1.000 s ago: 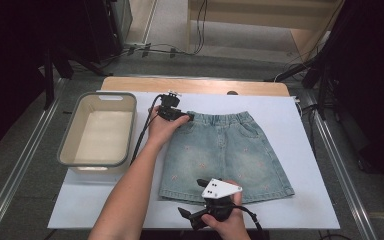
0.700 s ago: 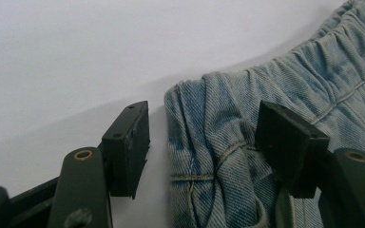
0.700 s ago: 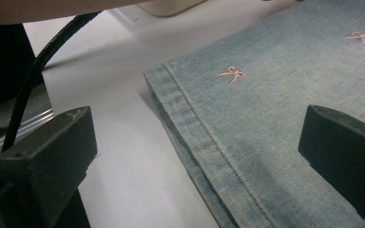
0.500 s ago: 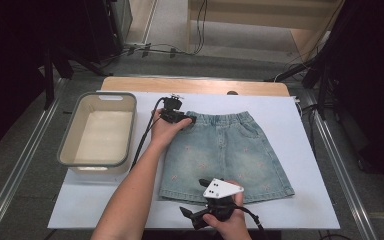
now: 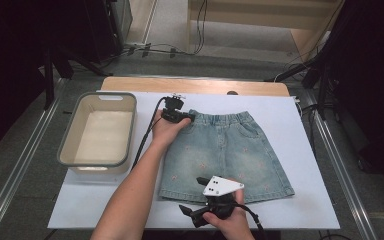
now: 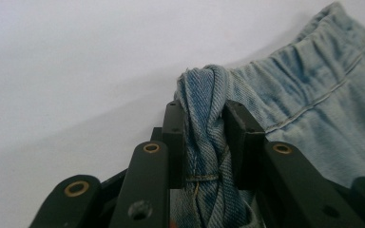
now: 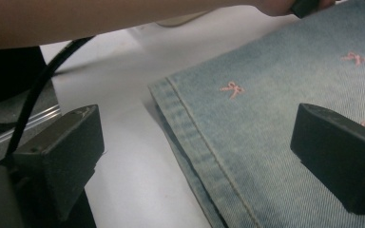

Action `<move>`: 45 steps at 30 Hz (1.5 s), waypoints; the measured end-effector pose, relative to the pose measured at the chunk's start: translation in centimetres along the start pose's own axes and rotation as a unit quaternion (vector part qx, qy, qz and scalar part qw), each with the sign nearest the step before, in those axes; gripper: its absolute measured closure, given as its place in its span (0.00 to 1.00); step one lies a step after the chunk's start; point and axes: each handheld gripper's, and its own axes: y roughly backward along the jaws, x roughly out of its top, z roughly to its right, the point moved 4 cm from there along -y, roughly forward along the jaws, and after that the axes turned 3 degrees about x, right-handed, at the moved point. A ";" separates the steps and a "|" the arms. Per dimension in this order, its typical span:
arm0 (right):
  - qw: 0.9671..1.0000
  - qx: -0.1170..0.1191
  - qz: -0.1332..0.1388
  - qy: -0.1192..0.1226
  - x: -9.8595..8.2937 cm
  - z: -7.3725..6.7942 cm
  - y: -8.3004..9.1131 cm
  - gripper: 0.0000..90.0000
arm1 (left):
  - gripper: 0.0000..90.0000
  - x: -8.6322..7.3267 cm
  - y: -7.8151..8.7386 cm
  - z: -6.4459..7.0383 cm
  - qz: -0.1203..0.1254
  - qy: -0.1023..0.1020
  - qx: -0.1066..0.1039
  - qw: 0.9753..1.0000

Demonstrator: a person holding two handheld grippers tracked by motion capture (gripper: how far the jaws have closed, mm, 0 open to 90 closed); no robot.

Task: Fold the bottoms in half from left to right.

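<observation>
1. Denim skirt [image 5: 225, 155] lies flat on the white sheet [image 5: 300, 150] on the bench, waistband at the left hand-held gripper [image 5: 176, 116], hem at the right hand-held gripper [image 5: 189, 212].
2. Left hand-held gripper: jaws closed on a bunched fold of the waistband corner [image 6: 204, 118] – cloth is pinched between the pads, a firm bite by the look of it.
3. Right hand-held gripper [image 7: 195, 156]: jaws wide apart, nothing held; the skirt's hem corner [image 7: 164, 90] lies just ahead, between the jaws.
4. Handling, my read: light, soft, limp. It will sag and fold when lifted; not fragile, not slippery.
5. Best holds are thick stitched edges – the elastic waistband and the doubled hem [image 7: 190, 142]. Single-layer middle cloth would just tent.
6. Beige tub [image 5: 100, 132] sits beyond the left hand-held gripper's outer side, well apart from the skirt.
</observation>
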 end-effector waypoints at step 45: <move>0.993 -0.068 -0.094 0.036 1.0 -2.1 -8.8 0.55 | 0.79 1.2 1.8 1.0 0.008 -0.022 0.002 1.000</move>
